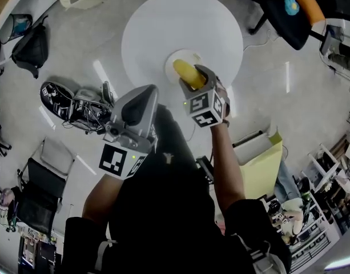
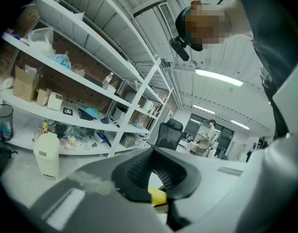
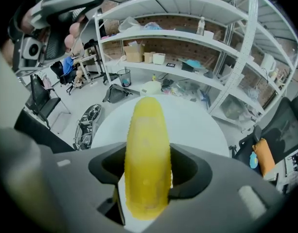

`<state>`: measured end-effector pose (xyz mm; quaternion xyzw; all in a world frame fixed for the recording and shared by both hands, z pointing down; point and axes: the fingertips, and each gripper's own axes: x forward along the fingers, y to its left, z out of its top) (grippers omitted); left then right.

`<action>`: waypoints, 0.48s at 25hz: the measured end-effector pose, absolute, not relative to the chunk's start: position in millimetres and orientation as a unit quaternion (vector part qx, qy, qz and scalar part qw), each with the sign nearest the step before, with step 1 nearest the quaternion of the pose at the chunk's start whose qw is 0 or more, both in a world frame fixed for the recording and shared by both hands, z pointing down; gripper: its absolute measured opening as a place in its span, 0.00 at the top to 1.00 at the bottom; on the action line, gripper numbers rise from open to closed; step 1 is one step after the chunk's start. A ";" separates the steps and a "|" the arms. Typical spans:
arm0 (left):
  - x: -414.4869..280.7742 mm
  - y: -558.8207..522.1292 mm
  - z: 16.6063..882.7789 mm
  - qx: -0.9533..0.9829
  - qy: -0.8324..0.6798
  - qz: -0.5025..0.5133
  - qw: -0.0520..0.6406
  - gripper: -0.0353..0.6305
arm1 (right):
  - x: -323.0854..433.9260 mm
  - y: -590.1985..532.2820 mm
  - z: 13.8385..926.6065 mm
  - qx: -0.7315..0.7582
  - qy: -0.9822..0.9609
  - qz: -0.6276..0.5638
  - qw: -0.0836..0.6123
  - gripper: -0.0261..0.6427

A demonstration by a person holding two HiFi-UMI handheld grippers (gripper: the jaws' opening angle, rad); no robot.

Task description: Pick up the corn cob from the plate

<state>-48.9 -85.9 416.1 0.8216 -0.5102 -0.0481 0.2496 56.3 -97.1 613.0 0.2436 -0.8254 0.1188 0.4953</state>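
Observation:
The yellow corn cob [image 1: 188, 73] is lifted off the cream plate [image 1: 173, 59], which lies on the round white table [image 1: 163, 27]. My right gripper [image 1: 194, 81] is shut on the cob, its pads pressing both sides. In the right gripper view the corn cob [image 3: 147, 159] stands up between the jaws above the table [image 3: 197, 125]. My left gripper [image 1: 145, 96] hangs to the left, short of the table edge, shut and holding nothing. In the left gripper view the left gripper [image 2: 153, 152] has its black pads touching at the tips, and a bit of the corn cob [image 2: 158, 196] shows through the gap behind them.
A black bag [image 1: 32, 50] and a dark device with cables [image 1: 77, 104] lie on the floor left of the table. A black office chair [image 1: 286, 10] stands at the upper right, a yellow box [image 1: 266, 164] at the right. Metal shelves [image 3: 187, 33] line the wall.

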 end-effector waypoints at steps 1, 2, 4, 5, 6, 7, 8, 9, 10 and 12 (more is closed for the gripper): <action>-48.0 -84.0 411.6 0.822 -0.511 -0.051 0.246 0.94 | 57.5 -98.0 606.2 0.254 -0.826 0.116 0.490 0.57; -46.9 -81.6 407.5 0.824 -0.510 -0.051 0.243 0.94 | 59.0 -98.8 598.7 0.265 -0.827 0.114 0.483 0.57; -45.0 -74.7 400.4 0.827 -0.507 -0.048 0.238 0.94 | 62.1 -98.4 582.7 0.290 -0.828 0.118 0.465 0.57; -44.6 -70.3 396.7 0.828 -0.506 -0.048 0.237 0.94 | 63.5 -96.7 575.0 0.301 -0.828 0.122 0.456 0.57; -44.3 -65.5 392.8 0.828 -0.506 -0.050 0.236 0.94 | 64.8 -94.3 568.0 0.311 -0.829 0.127 0.447 0.57; -43.8 -60.5 388.6 0.829 -0.505 -0.053 0.233 0.94 | 65.8 -91.7 561.6 0.319 -0.830 0.129 0.439 0.57; -42.9 -55.9 384.2 0.831 -0.504 -0.055 0.229 0.94 | 66.6 -89.5 555.4 0.325 -0.831 0.128 0.433 0.57; -41.3 -52.2 379.8 0.833 -0.503 -0.056 0.224 0.94 | 67.4 -88.0 549.3 0.330 -0.832 0.126 0.428 0.57; -39.1 -50.0 375.5 0.836 -0.501 -0.056 0.218 0.94 | 68.5 -87.8 542.9 0.334 -0.834 0.124 0.422 0.57; -32.4 -50.4 366.0 0.841 -0.497 -0.055 0.207 0.94 | 72.4 -91.5 528.5 0.345 -0.838 0.125 0.405 0.57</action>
